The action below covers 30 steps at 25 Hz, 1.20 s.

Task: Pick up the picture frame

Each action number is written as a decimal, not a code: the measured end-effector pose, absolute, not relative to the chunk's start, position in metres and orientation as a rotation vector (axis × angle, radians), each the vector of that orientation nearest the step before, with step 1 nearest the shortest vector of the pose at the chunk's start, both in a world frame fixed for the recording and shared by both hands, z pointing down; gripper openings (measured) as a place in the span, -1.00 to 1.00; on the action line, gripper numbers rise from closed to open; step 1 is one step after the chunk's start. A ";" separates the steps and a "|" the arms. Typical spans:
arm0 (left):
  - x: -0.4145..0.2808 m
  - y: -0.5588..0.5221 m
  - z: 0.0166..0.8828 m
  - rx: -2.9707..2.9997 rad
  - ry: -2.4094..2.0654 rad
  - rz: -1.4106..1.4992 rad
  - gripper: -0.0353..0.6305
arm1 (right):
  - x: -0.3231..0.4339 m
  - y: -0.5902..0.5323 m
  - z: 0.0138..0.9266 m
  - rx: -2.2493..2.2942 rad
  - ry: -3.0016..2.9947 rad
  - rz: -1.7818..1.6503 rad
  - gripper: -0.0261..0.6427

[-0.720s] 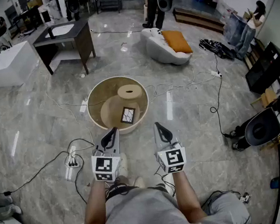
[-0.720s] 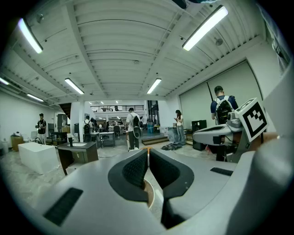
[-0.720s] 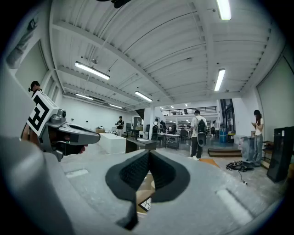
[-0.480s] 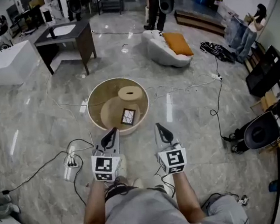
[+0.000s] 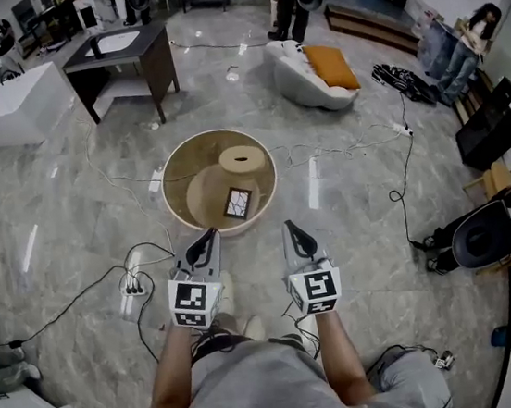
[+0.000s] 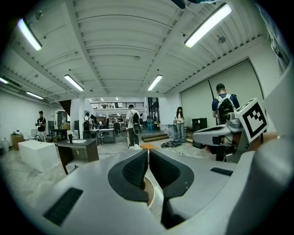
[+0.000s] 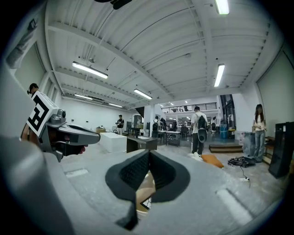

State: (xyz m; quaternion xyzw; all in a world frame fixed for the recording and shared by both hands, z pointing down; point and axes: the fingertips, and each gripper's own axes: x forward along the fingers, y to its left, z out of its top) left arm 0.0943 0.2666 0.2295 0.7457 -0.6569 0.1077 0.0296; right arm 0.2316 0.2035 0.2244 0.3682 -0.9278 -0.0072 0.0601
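The picture frame point(image 5: 238, 203) lies inside a round beige tub point(image 5: 168, 193) that stands on the grey marble floor point(image 5: 63, 233), straight ahead of the person. It is a small dark-edged frame, tilted a little and set in the near right part of the tub. A pale round disc with a hole in its middle point(image 5: 241, 160) sits just behind it in the same tub. The 2 grippers are held side by side on the near side of the tub, apart from it and well apart from the frame, both pointing roughly level towards it. The left gripper point(image 5: 206, 242) has its 2 jaws brought together with the dark ribbed pads meeting at the tips, and nothing is between them. The right gripper point(image 5: 292, 233) is likewise fully closed, pad against pad, and holds nothing; in the right gripper view the rim of the tub shows low beneath its jaws. A white power strip point(image 5: 132, 285) with cables lies on the floor to the left of the left gripper. Farther off stand a dark table point(image 5: 119, 53) and a white seat with an orange cushion point(image 5: 331, 67).
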 end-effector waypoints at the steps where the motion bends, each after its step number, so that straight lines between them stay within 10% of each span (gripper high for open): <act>1: 0.093 0.263 0.233 2.296 -2.018 0.339 -0.81 | 0.230 0.200 0.229 1.114 -2.802 -0.010 -0.92; 30: -0.097 0.018 0.297 2.326 -1.769 0.324 -0.81 | 0.049 -0.028 0.296 1.219 -2.564 0.117 -0.92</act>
